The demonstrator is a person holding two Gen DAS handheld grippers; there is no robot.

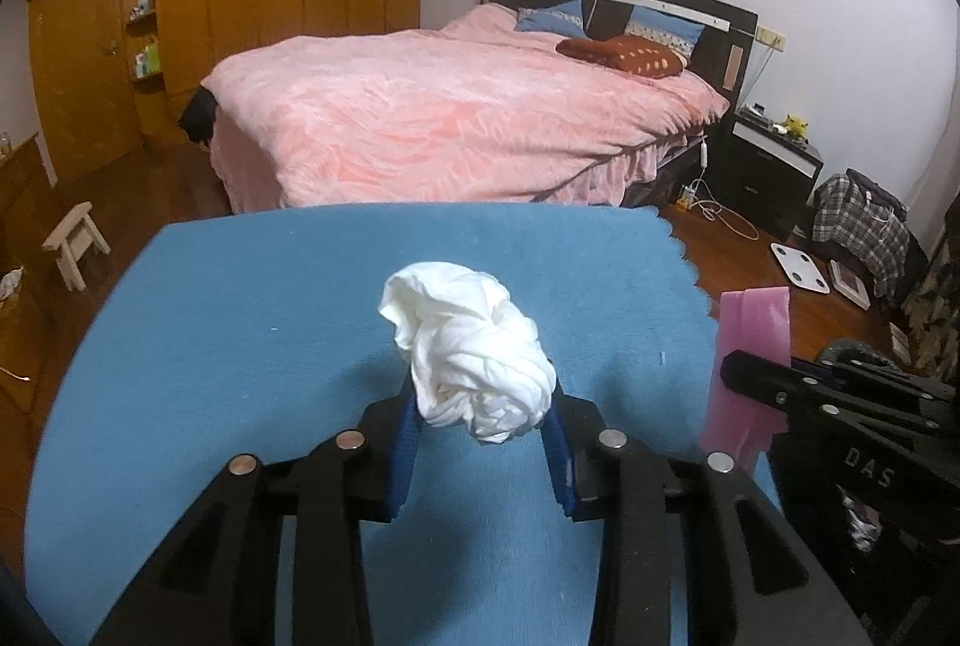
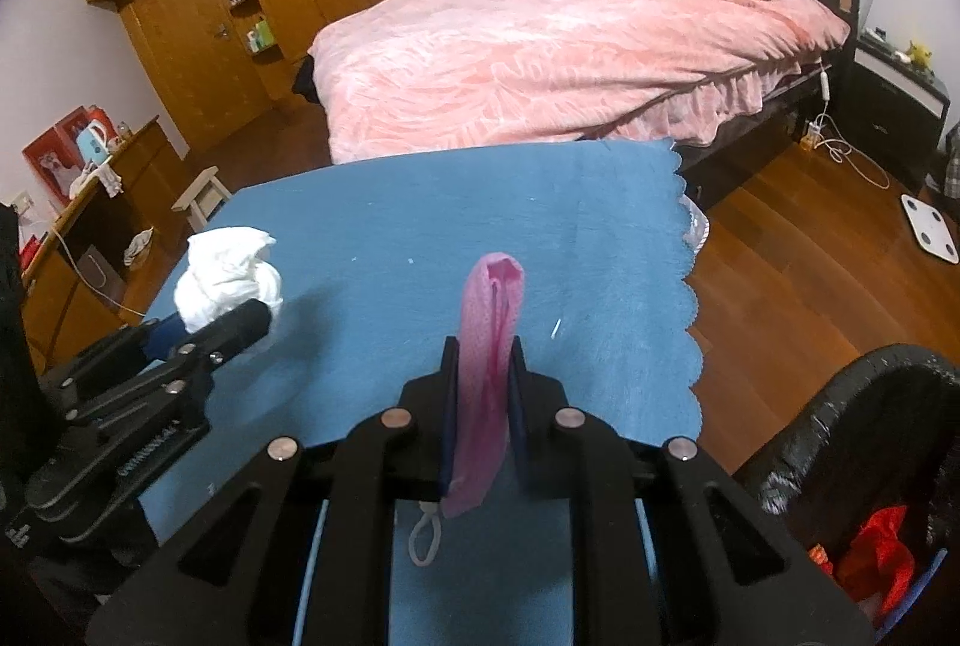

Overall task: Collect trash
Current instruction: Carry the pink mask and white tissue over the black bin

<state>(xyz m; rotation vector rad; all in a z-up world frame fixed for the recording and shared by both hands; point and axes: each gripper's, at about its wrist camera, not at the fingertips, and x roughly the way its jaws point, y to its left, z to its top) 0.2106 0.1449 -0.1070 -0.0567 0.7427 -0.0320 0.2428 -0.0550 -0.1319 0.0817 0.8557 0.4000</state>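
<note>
Black linkage arms of the left gripper (image 1: 480, 406) fill the foreground of the left wrist view, and its blue-padded fingers are clamped on a crumpled white tissue wad (image 1: 468, 352), held just above the blue cloth (image 1: 240, 346) that covers the table. Taking that cloth as the landmark: the wad hangs over its near middle in this view, and in the right wrist view it sits over the cloth's left edge. Right of the wad, over the cloth's near centre, the right gripper (image 2: 486, 346) has its jaws pressed together on a pink mask (image 2: 489, 322), folded narrow and standing up between the pads, with a white ear loop (image 2: 425, 541) dangling below. Beyond the cloth's far edge lies a bed with a pink cover (image 2: 540, 46). Off the cloth's right side, low and close, a black trash bin (image 2: 870, 442) shows something red inside, standing on the wooden floor (image 2: 780, 256).
</note>
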